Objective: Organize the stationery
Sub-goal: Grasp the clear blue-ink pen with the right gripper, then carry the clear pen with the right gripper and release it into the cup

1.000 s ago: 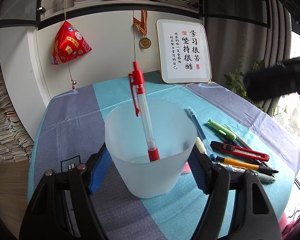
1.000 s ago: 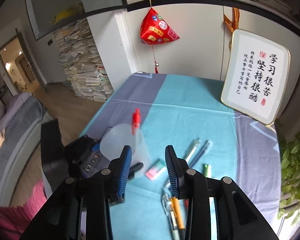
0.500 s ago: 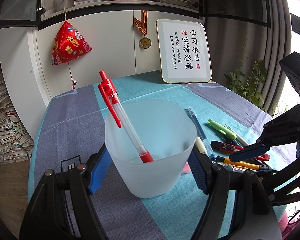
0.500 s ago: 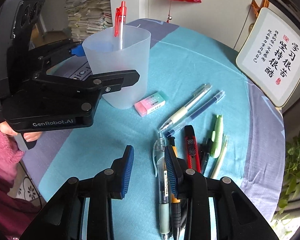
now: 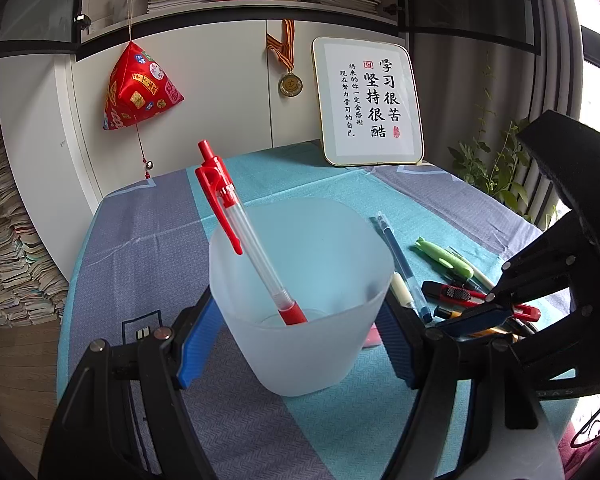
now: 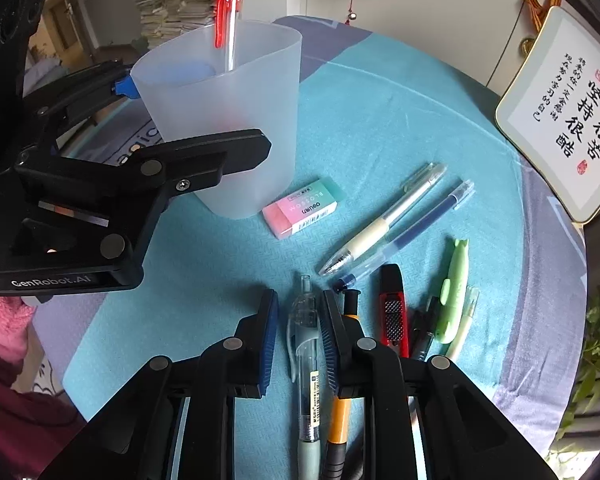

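Progress is slight: one red pen point(image 5: 256, 248) stands in the cup point(image 5: 300, 304) clamped by the left gripper point(image 5: 296, 340); the right gripper point(image 6: 298, 332), jaws just closing, straddles a clear pen point(image 6: 306, 344) on the surface point(image 6: 380, 120), pads not yet pressing; the other pens remain.

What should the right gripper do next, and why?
Probably finish closing on the clear pen: the right gripper has just been closing around it on the cloth, though the left pad still stands off. The left gripper holds the cup ready.

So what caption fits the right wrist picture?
Right tongs closing around a clear green-grip pen, beside the frosted plastic cup.
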